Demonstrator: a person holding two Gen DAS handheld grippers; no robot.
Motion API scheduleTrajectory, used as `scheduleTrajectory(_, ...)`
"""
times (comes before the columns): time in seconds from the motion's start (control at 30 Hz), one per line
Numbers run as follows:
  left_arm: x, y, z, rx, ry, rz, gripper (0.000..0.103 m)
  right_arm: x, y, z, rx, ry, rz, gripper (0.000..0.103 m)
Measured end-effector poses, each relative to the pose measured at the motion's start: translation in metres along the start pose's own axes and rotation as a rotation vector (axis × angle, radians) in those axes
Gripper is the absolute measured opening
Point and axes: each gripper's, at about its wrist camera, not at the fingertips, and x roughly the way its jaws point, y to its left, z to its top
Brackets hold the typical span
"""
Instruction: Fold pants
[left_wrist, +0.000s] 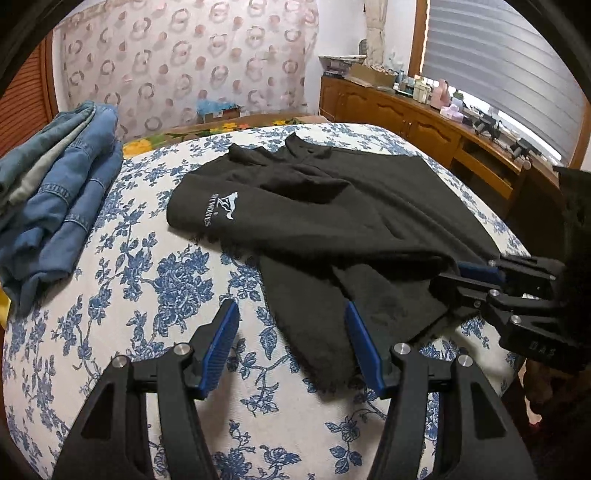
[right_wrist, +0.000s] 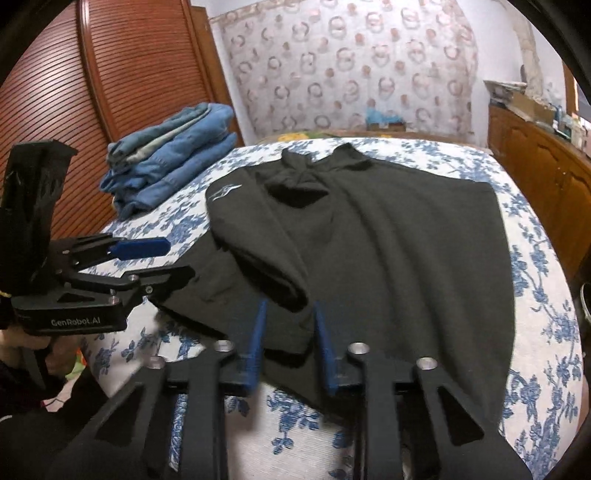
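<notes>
Left fingers (left_wrist: 291, 332) wide apart, empty | right fingers (right_wrist: 290, 325) parted, straddling black pants (right_wrist: 388, 240) hem

Black pants (left_wrist: 332, 221) on floral bedspread (left_wrist: 147, 280), beyond wide-open left gripper (left_wrist: 291, 328).

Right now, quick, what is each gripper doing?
Left gripper: open, holding nothing, its right finger over the black pants hem.
Right gripper: open around the pants' near edge, not clamped.
</notes>
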Motion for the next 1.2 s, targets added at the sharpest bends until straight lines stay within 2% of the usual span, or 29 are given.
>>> scheduleTrajectory(0.07, -0.004, 0.001, 0.001, -0.006, -0.016, -0.002, 0.059, -0.003, 0.001, 0.002, -0.005, -0.016, -0.003, 0.007)
scheduleTrajectory(0.27, -0.023, 0.000, 0.010, -0.020, -0.071, -0.011, 0.059, -0.030, -0.002, 0.014, -0.032, -0.079, -0.023, 0.003)
scheduleTrajectory(0.53, -0.026, -0.004, 0.015, -0.015, -0.081, -0.022, 0.059, -0.077, -0.021, 0.020, -0.046, -0.150, -0.090, 0.003)
scheduleTrajectory(0.83, -0.023, -0.010, 0.015, -0.002, -0.075, -0.030, 0.059, -0.089, -0.034, -0.008, -0.041, -0.101, -0.148, 0.003)
scheduleTrajectory(1.03, -0.020, -0.009, 0.015, -0.012, -0.069, -0.028, 0.059, -0.078, -0.053, -0.029, 0.017, -0.038, -0.178, 0.003)
scheduleTrajectory(1.2, -0.019, -0.006, 0.014, -0.017, -0.067, -0.020, 0.059, -0.073, -0.058, -0.035, 0.032, -0.022, -0.185, 0.003)
